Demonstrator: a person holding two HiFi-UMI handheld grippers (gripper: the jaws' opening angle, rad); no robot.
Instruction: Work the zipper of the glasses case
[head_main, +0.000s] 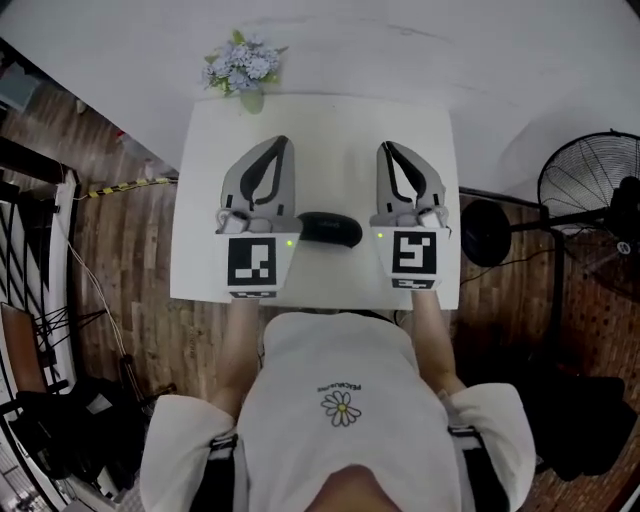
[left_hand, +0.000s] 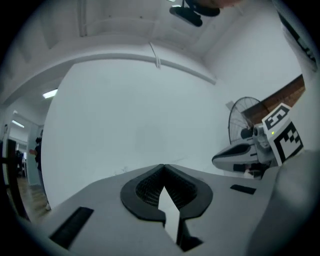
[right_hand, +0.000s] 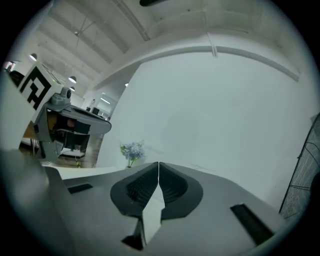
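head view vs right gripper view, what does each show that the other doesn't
Only the head view shows the black glasses case on the white table, between the two grippers. Only the right gripper view shows ceiling lights and, close up, the right gripper, its jaws shut on nothing. Both show the flowers and the left gripper.

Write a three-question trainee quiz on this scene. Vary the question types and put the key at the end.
1. True or false: the left gripper is clamped on the glasses case.
2. Multiple choice: where is the vase of flowers? A) at the far edge of the table; B) between the two grippers; C) on the floor.
3. Fill in: the jaws of the right gripper are ___, with nothing between them.
Key: 1 false; 2 A; 3 shut.
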